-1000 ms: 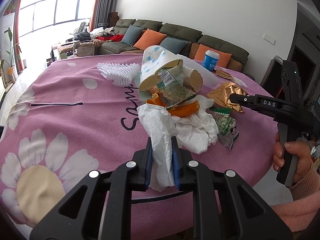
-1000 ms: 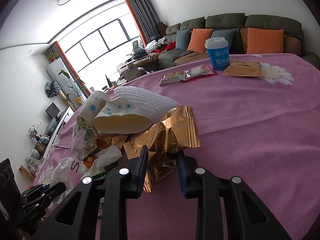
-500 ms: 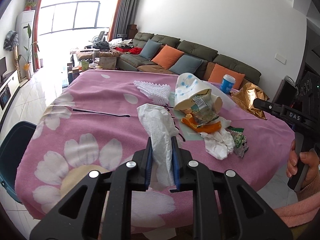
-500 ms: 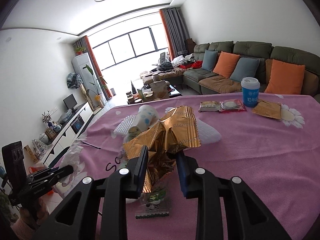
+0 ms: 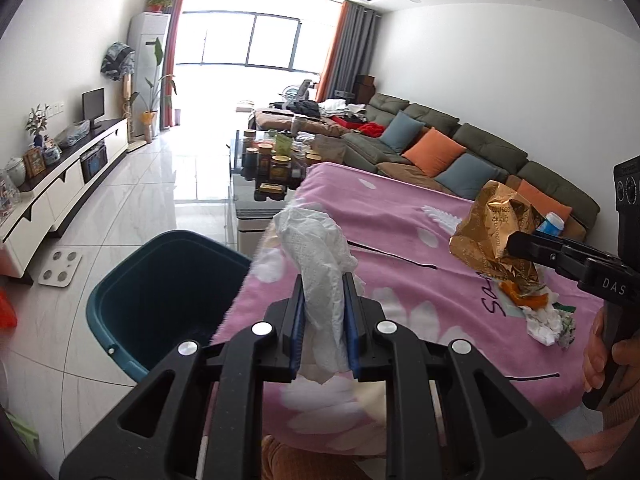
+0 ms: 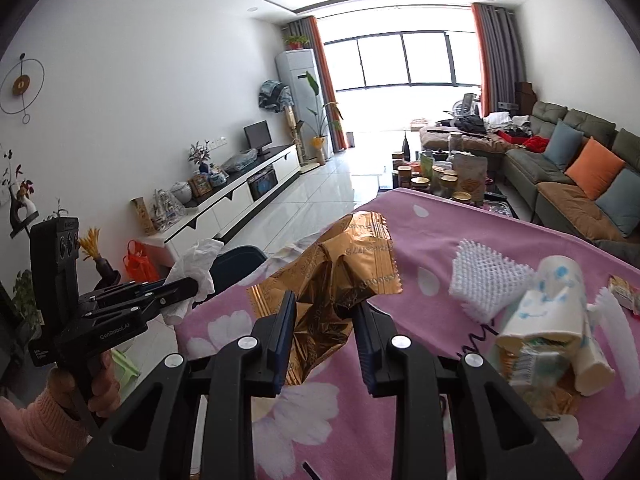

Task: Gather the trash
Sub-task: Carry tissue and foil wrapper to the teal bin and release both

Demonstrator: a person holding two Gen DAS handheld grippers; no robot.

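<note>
Above the pink tablecloth (image 5: 400,240), left gripper (image 5: 323,312) pinches white tissue (image 5: 316,248); right gripper (image 6: 325,332) pinches gold wrapper (image 6: 340,276); teal bin (image 5: 160,296) nearby.

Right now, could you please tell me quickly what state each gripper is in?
Left gripper: closed on the white tissue.
Right gripper: closed on the gold foil wrapper.

A home living room: a long green sofa (image 5: 460,148) with orange and blue cushions along the right wall; a television (image 6: 256,133) on a low white cabinet (image 6: 236,196) at left; curtained windows (image 5: 248,46) at top centre.
</note>
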